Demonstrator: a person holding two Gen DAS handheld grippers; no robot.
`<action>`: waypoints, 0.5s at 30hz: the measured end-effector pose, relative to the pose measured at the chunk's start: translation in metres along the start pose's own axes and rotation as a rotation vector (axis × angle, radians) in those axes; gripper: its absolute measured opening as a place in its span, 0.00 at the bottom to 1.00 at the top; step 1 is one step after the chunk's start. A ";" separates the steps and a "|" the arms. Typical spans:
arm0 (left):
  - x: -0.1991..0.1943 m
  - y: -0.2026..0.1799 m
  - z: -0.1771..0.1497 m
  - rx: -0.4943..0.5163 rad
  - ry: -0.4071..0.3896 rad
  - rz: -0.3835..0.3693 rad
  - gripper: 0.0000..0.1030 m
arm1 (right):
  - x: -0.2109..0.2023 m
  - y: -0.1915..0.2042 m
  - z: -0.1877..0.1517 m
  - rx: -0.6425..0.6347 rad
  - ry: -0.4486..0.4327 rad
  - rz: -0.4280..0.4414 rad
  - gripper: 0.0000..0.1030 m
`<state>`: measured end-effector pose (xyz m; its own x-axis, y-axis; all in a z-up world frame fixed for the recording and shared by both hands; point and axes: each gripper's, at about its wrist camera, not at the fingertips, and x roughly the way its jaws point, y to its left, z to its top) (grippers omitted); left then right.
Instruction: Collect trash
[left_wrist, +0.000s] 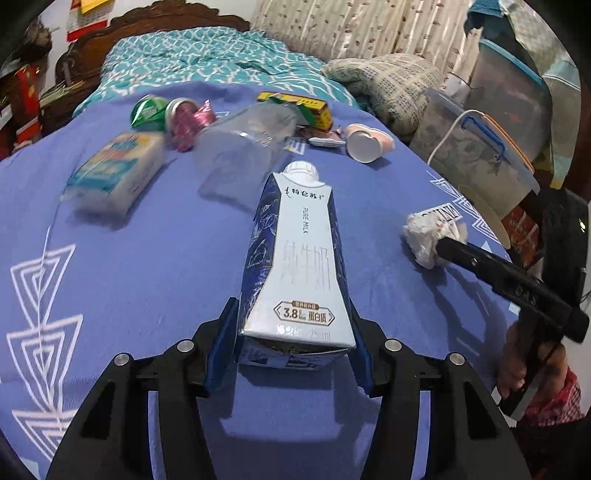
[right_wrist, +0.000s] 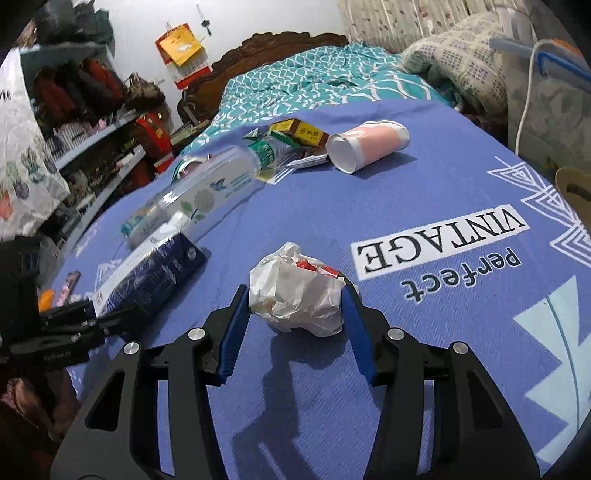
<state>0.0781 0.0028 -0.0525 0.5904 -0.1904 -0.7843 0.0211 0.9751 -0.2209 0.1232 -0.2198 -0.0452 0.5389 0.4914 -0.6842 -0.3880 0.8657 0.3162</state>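
Observation:
My left gripper (left_wrist: 293, 325) is shut on the base of a light blue and navy milk carton (left_wrist: 299, 266) that lies on the blue cloth (left_wrist: 147, 266), its white cap pointing away. The carton also shows in the right wrist view (right_wrist: 155, 273). My right gripper (right_wrist: 295, 306) is shut on a crumpled white paper wad (right_wrist: 295, 291) with red scraps inside, resting on the cloth. The wad also shows in the left wrist view (left_wrist: 430, 236), at the tips of the right gripper.
More trash lies further back: a clear plastic bottle (left_wrist: 243, 147), a tissue pack (left_wrist: 114, 173), a pink foil wrapper (left_wrist: 190, 122), a green wrapper (left_wrist: 146, 112), a yellow-brown box (left_wrist: 306, 107) and a pink paper cup (right_wrist: 365, 146). Plastic storage bins (left_wrist: 495, 155) stand at the right edge.

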 end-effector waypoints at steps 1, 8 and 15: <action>0.001 0.001 0.000 -0.005 0.005 -0.002 0.52 | 0.000 0.004 -0.001 -0.013 0.001 -0.016 0.55; -0.004 -0.002 -0.001 -0.015 -0.011 0.011 0.74 | -0.001 0.002 -0.004 0.007 0.010 -0.040 0.68; -0.011 -0.006 0.007 -0.043 -0.046 0.010 0.85 | -0.001 0.006 -0.005 -0.009 0.017 -0.040 0.76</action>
<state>0.0772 -0.0002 -0.0389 0.6273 -0.1743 -0.7590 -0.0191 0.9709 -0.2387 0.1163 -0.2152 -0.0462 0.5410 0.4548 -0.7074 -0.3733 0.8836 0.2827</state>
